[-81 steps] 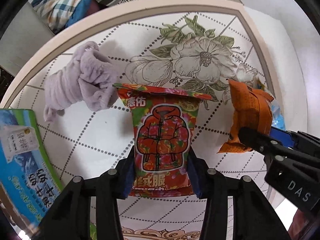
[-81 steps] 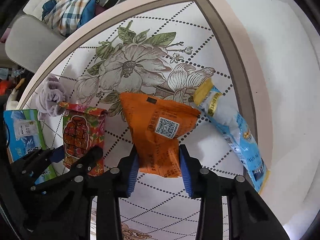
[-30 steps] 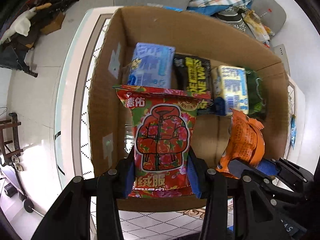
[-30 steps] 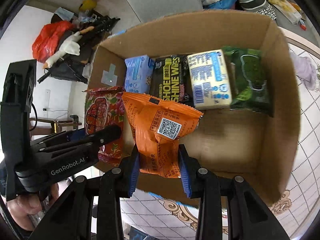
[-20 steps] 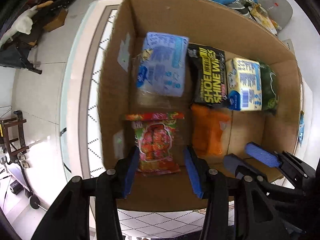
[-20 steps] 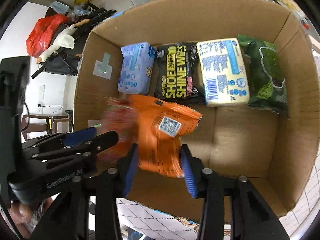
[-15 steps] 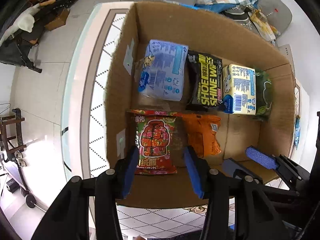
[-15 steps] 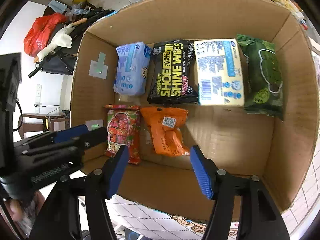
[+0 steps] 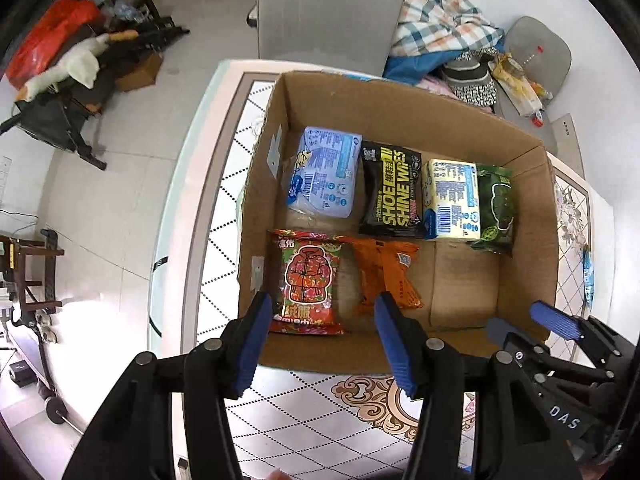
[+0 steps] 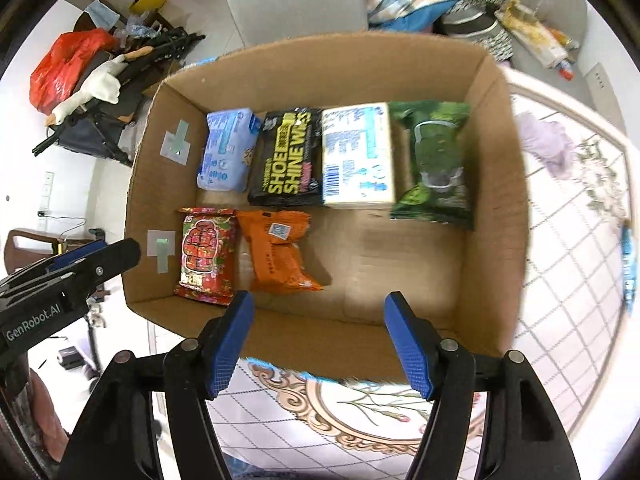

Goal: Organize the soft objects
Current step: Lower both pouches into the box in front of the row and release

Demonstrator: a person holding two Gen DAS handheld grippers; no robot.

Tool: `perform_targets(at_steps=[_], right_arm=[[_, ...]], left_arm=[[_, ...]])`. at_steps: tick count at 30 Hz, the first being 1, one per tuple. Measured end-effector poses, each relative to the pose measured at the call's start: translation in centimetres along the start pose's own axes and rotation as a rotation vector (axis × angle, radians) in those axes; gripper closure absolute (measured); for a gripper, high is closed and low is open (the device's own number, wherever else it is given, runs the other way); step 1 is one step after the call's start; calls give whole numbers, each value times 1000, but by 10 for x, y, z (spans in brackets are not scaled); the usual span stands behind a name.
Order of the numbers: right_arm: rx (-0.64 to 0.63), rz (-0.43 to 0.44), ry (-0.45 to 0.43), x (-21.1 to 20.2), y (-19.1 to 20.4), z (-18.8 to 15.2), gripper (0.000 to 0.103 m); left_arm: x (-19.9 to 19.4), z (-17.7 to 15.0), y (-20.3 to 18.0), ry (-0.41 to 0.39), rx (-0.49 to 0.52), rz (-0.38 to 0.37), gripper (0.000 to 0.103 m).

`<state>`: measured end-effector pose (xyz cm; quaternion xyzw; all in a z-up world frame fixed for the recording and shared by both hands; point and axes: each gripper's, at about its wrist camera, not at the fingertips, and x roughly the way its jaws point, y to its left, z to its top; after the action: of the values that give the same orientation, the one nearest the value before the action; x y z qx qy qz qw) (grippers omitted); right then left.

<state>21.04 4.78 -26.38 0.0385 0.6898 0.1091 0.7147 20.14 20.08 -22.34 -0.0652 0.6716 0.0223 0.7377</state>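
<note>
Red pack: red snack pack (image 9: 307,282) with a coat picture, lying flat in the near left corner of the box.
Orange pack: orange snack pack (image 9: 386,276) lies just right of the red one, touching it, a bit crumpled.
Far row: four packs side by side along the far wall. From left to right: light blue pack (image 9: 324,176), black wipes pack (image 9: 392,194), pale yellow pack (image 9: 454,204), green pack (image 9: 496,208).
Box: brown cardboard box (image 9: 400,104), open on top, standing on the tabletop. Its near right part shows bare cardboard floor.
Left tongs: left tongs (image 9: 322,322) are wide open with nothing in them. They hang over the near wall of the box, above the red and orange packs.
Right tongs: right tongs (image 10: 320,322) are also wide open and hold nothing. They hang over the near wall, more to the right.
Purple cloth: soft purple cloth (image 10: 546,144) lies on the tabletop, just right of the box, outside it.
Blue bag: thin blue bag (image 10: 628,260) lies on the tabletop, further right, at the edge of the view.
Tabletop: white tabletop (image 10: 572,248) with dotted lines and flower pictures.
Beyond: grey chair (image 9: 332,8) behind the box, and a checked cloth (image 9: 440,28) to its right.
</note>
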Motion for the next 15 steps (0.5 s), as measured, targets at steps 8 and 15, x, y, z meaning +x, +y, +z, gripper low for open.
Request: perform_targets(at_steps=[8,15], right_arm=[[-10,-44,-60,-35,-7,-18,4],[-23,-87,-119,-58,-6,-38,2]], left_arm=[[-29,-19,-16,-112,9,61,7],[-46,-33,-24,-156,5,65,2]])
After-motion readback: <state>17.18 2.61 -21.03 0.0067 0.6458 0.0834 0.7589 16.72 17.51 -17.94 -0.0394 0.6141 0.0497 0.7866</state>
